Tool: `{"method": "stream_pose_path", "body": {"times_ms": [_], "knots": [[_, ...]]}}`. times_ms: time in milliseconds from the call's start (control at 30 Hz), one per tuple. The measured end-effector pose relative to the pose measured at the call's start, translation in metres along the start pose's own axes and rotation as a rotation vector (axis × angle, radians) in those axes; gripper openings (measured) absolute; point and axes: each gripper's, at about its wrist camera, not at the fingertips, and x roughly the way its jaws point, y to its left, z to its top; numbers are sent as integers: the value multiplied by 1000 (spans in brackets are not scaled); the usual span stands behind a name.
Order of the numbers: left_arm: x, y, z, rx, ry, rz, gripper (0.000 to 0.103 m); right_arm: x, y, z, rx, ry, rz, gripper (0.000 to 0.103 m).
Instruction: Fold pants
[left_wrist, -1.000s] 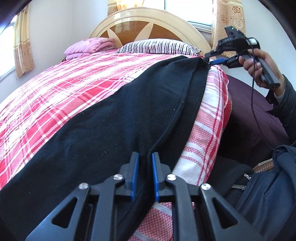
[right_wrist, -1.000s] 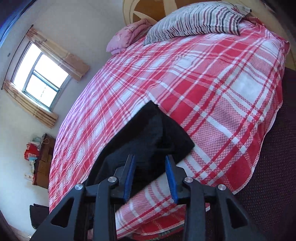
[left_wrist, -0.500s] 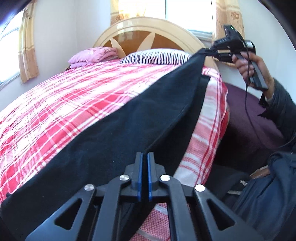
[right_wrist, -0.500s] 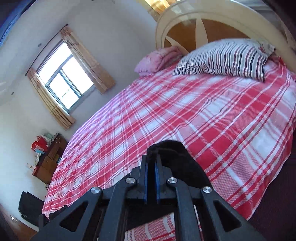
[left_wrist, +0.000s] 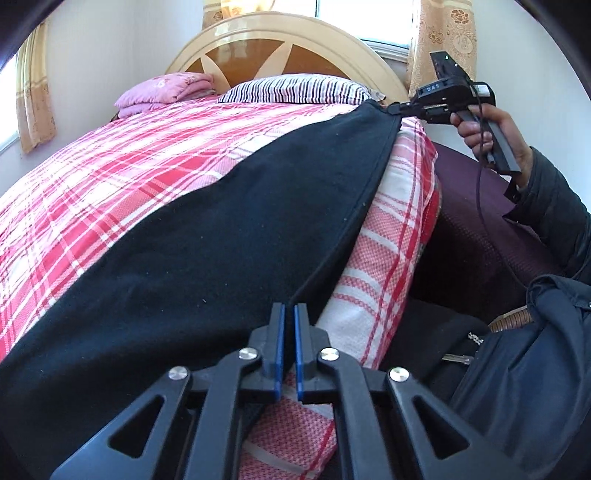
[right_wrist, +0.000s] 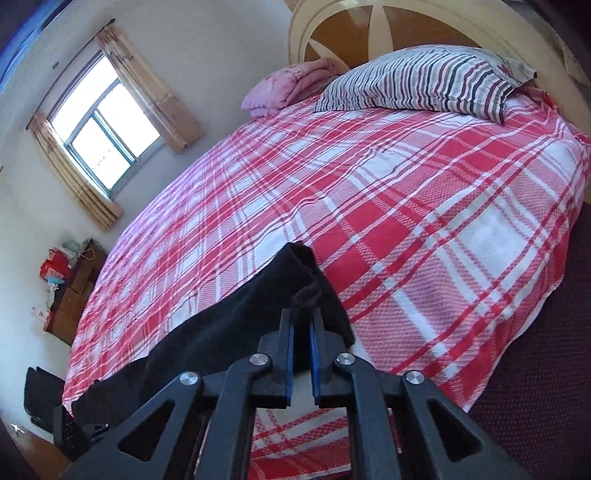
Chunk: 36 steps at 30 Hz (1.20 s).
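Note:
Black pants (left_wrist: 207, 236) lie stretched along the near side of a bed with a red and white plaid sheet (left_wrist: 122, 166). My left gripper (left_wrist: 289, 314) is shut on the pants' near edge at one end. My right gripper (right_wrist: 302, 325) is shut on the other end of the pants (right_wrist: 258, 295), bunched between its blue pads. The right gripper also shows in the left wrist view (left_wrist: 400, 109), holding the far corner above the bed's edge near the headboard. The pants' edge runs taut between both grippers.
A striped pillow (right_wrist: 424, 77) and a folded pink blanket (right_wrist: 291, 83) lie by the wooden headboard (left_wrist: 291, 55). A dark maroon surface (left_wrist: 472, 236) runs beside the bed. A window with curtains (right_wrist: 99, 133) and a cluttered dresser (right_wrist: 66, 288) stand at the far side.
Both grippers closed on the pants' edge, then lifted and pulled it taut. The right gripper has drawn its end back toward the bed's side edge.

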Motion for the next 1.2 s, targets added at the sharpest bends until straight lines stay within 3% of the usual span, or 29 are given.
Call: {"method": "stream_pose_path", "body": {"times_ms": [67, 133, 200, 400, 467, 500, 533, 567, 733, 867, 1000, 1033, 1067, 1100, 1200], "knots": [[1, 1, 0, -11, -5, -6, 6, -7, -5, 5, 16, -34, -62, 47], [1, 3, -1, -19, -6, -11, 6, -16, -15, 14, 57, -79, -77, 55], [1, 3, 0, -19, -10, -4, 7, -16, -20, 27, 81, -70, -36, 55], [-1, 1, 2, -12, -28, 32, 7, 30, -3, 47, 19, 119, 10, 52], [0, 1, 1, -18, -26, 28, 7, 47, 1, 50, 8, 169, 31, 28], [0, 2, 1, -21, -24, 28, 7, 54, 3, 50, 12, 187, 38, 25], [0, 3, 0, -23, -23, 27, 7, 58, 4, 51, 13, 187, 36, 20], [1, 3, -1, -24, -23, 25, 7, 61, 6, 52, 1, 179, 33, 7], [1, 3, -2, -28, -28, 27, 7, 40, 26, 59, -84, 43, 65, 4], [0, 1, -3, -25, -35, 37, 8, 31, 34, 61, -111, -39, 75, 4], [0, 2, -4, -32, -35, 38, 11, 56, 18, 57, -93, 41, -71, 8], [-1, 2, -4, -30, -35, 39, 11, 64, 12, 55, -92, 64, -121, 16], [-2, 2, -4, -29, -37, 43, 13, 66, 6, 53, -92, 66, -160, 35], [-3, 2, -4, -28, -40, 49, 18, 64, -1, 51, -83, 46, -194, 40], [-9, 5, -3, -39, -59, 78, 34, 40, -14, 46, -41, 2, -157, 43]]}}
